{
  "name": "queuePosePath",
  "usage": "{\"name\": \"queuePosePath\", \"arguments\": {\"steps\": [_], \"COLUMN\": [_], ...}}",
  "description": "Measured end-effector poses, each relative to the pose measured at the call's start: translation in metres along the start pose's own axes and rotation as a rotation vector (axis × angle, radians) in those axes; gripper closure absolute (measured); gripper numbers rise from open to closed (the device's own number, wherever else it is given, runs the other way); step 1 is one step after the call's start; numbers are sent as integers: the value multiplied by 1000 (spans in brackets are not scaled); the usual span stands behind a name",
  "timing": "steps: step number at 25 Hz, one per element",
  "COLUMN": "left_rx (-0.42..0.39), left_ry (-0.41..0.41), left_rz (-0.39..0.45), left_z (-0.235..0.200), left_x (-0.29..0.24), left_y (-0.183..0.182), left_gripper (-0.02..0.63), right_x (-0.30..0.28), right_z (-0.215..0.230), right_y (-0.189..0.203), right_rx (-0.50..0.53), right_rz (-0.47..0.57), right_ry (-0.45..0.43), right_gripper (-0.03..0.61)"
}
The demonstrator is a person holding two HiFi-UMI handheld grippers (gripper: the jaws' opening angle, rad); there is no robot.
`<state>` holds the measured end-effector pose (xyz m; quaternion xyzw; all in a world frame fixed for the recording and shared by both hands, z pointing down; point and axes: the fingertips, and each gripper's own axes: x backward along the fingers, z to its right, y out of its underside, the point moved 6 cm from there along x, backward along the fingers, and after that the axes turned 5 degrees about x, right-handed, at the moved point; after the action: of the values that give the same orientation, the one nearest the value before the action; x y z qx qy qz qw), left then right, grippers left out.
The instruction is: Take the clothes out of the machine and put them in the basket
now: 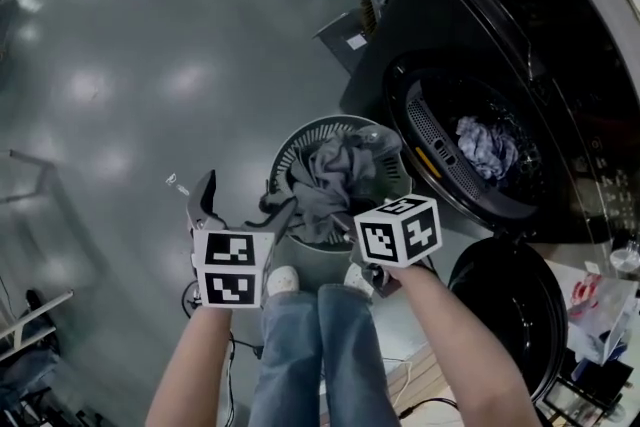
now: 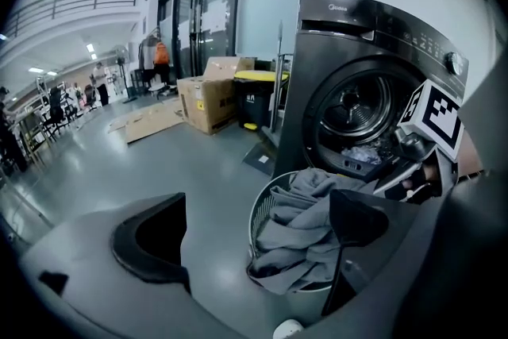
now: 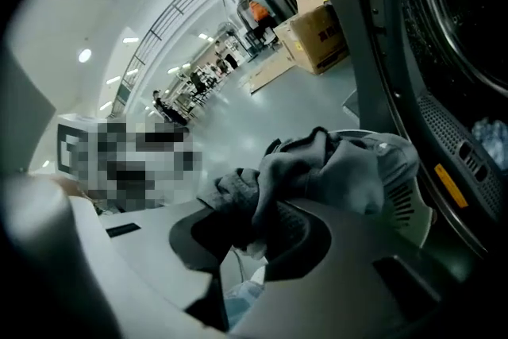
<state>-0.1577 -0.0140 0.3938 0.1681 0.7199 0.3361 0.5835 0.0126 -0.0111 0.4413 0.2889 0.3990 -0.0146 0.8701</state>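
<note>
At the open machine: my right gripper [image 3: 248, 228] has its jaws nearly pressed together, pinching a bunched fold of a grey cloth garment [image 1: 335, 180]. The garment lies heaped in the round grey plastic basket [image 1: 288, 158] on the floor, just in front of the dark front-loading washing machine [image 1: 520, 5]. My left gripper [image 2: 258, 226] hangs beside the basket with its jaws spread and nothing between them.

The garment looks soft, limp and light, with no stiffness of its own. I judge it will sag and trail from any hold, so a thick gathered fold is the safest place to grip it. A single thin edge would more likely slip.

Heaped as it is, the garment has no clean long axis. Its bulk runs from my right jaws at the near rim toward the machine, and one dark tail [image 1: 275, 208] spills over the rim on the left gripper's side.

A pale blue-and-white crumpled bundle of cloth [image 1: 487, 147] lies inside the drum. It looks equally soft and points no particular way.
</note>
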Motion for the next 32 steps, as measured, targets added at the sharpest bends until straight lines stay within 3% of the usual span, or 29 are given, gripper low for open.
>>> {"name": "queuePosePath", "arguments": {"steps": [2,3,4,5,13,21,32], "left_rx": [0,2,4,5,-1,-8,6], "left_ry": [-1,-1,0,2,11,25,38], "left_rz": [-4,-5,-6,-7,-30,-60,-103], "left_z": [-2,-2,-1,0,5,18,27], "left_x": [0,0,0,0,-9,-35,-87], "left_y": [2,2,3,4,16,33,43], "left_gripper": [48,48,48,48,48,48,48], "right_x": [-5,-8,-10,-10,-1,2,-6], "right_z": [12,18,23,27,63,103,178], "right_y": [6,10,14,16,26,29,19], "right_rx": [-8,-17,-33,-54,-100,8,76], "right_rz": [-46,-70,-84,-84,-52,29,29], "right_ry": [110,154,182,202,291,347,494], "right_gripper": [491,407,270,196,195,198,221]}}
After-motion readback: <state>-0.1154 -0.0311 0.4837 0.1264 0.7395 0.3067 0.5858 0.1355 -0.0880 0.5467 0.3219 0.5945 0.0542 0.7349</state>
